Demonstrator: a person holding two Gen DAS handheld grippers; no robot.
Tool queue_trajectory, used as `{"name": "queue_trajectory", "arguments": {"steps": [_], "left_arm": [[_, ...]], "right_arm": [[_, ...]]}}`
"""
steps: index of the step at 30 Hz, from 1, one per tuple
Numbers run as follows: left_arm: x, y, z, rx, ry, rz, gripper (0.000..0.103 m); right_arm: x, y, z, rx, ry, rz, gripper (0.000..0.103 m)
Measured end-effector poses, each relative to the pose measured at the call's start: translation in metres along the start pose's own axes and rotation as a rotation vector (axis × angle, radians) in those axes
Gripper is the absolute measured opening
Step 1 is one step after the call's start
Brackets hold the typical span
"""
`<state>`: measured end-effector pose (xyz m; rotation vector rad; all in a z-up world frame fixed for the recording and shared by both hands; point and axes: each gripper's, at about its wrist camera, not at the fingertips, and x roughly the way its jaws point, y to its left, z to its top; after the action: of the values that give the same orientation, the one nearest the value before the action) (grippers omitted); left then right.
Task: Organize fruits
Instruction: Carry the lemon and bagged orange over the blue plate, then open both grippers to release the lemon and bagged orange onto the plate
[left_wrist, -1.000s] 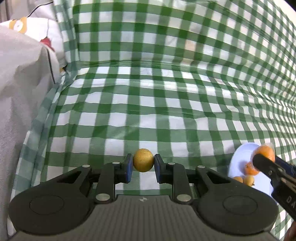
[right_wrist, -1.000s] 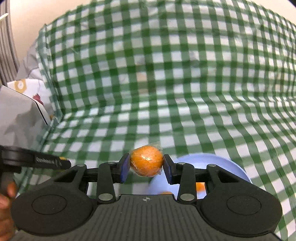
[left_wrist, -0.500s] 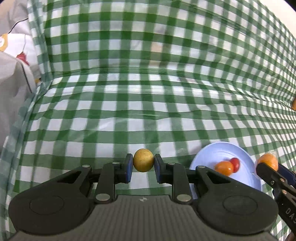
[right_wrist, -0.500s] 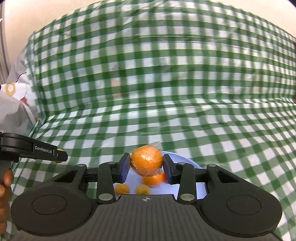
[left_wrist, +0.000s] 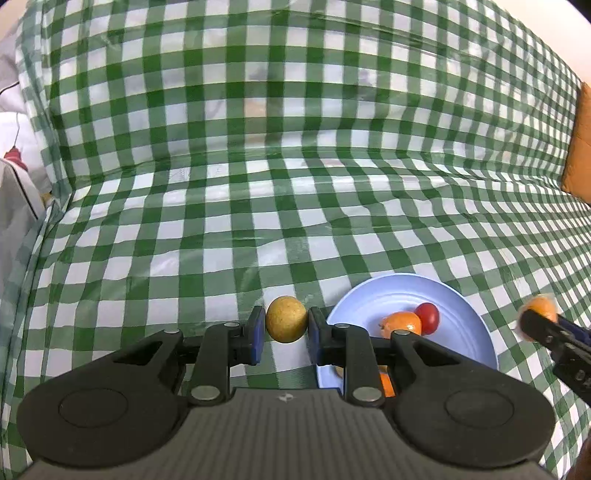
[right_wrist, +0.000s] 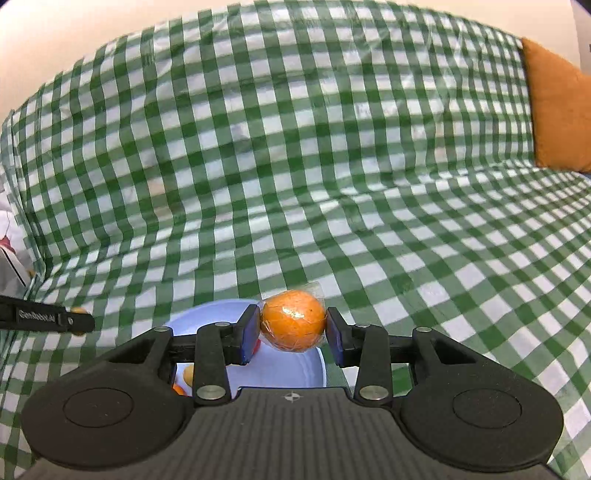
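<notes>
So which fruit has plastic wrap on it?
The orange held in the right gripper; crinkly clear film covers it. The yellow fruit in the left gripper is bare.

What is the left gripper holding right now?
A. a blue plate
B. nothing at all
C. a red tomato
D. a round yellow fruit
D: the left gripper is shut on the yellow fruit, while the red tomato lies on the blue plate.
</notes>
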<state>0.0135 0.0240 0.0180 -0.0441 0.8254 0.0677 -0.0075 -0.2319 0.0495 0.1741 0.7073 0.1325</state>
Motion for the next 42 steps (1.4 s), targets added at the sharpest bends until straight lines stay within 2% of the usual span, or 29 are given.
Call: {"name": "queue_trajectory", "arguments": {"steps": [8,16,27,42], "left_arm": [[0.001,-0.028,0.002,0.066,-0.064,-0.094,0.027],[0.015,-0.055,-0.003,0.117,-0.059,-0.164,0.027],[0.028,-0.079,-0.009,0.157,-0.044,-0.150,0.027],[0.024,-0.076,-0.009,0.156,-0.041,-0.168,0.027]], "right_arm": [[0.017,-0.013,0.004,-0.018,0.017,0.051,0.040],[0.040,-0.019,0.007,-0.069,0.052,0.079,0.040],[0.037,-0.024,0.009,-0.087,0.063,0.079,0.040],[0.039,-0.016,0.005,-0.112,0.074,0.111,0.040]]}}
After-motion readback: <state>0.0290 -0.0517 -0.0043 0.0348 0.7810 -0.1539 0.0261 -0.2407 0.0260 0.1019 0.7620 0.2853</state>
